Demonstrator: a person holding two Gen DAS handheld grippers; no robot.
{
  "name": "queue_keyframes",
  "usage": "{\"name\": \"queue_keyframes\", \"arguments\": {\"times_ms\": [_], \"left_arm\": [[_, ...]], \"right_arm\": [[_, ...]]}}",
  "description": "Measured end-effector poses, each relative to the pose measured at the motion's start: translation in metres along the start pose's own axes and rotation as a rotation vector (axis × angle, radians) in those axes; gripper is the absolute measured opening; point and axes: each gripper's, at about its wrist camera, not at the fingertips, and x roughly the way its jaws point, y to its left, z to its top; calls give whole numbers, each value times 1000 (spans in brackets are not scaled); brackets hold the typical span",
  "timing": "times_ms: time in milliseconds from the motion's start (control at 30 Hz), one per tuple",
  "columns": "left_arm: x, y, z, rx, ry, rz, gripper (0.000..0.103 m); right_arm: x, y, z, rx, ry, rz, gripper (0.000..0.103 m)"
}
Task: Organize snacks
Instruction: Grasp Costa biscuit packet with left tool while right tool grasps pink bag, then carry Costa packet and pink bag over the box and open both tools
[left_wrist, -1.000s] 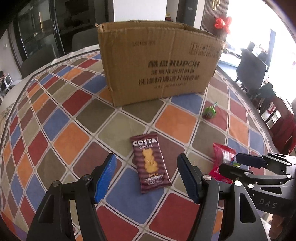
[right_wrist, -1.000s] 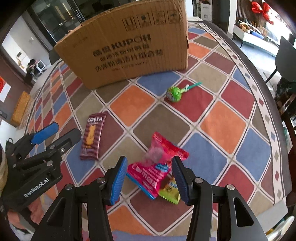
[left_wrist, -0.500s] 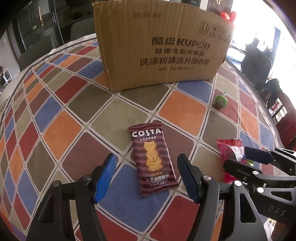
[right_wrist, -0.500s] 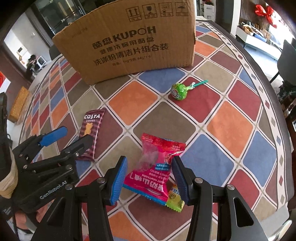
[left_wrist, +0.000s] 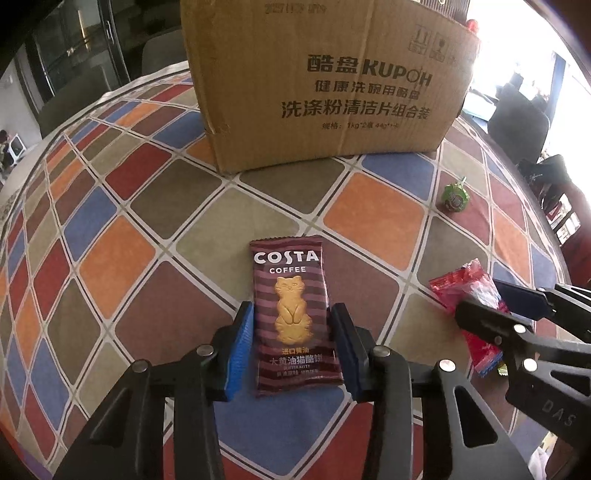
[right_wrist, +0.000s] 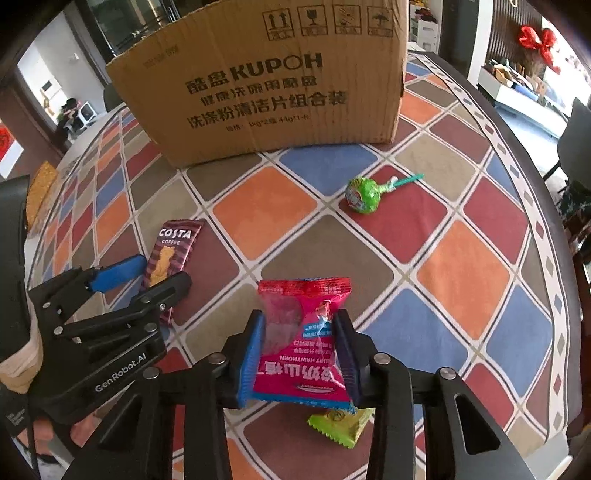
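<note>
Both claws have been closed in since a second ago: the left claw (left_wrist: 291, 347) is pinched on the biscuit packet (left_wrist: 293, 317), the right claw (right_wrist: 299, 350) on the pink packet (right_wrist: 304, 339). Everything's still lying on the counter (right_wrist: 436, 258); nothing seems boxed (right_wrist: 258, 85) yet, lollipop (right_wrist: 364, 194) untouched.

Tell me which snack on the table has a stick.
The round green-wrapped lollipop, lying alone on a red tile right of the cardboard box. It alone has a thin teal stick; the others are flat sealed packets.

A: Where is the biscuit packet (left_wrist: 293, 317)?
B: On the tablecloth (left_wrist: 373, 218), with the cardboard box (left_wrist: 332, 81) at twelve o'clock.
A: The lollipop (left_wrist: 455, 196)?
B: At two o'clock, right of the box's corner.
</note>
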Motion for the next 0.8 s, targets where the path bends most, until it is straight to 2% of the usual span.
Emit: {"name": "queue_keyframes", "arguments": {"times_ms": [333, 800], "left_arm": [[-9, 3, 0, -25, -16, -28, 37], [-53, -2, 11, -22, -119, -41, 37]], "right_arm": [[-1, 0, 5, 1, -28, 16, 35], [-20, -4, 12, 8, -88, 40, 35]]}}
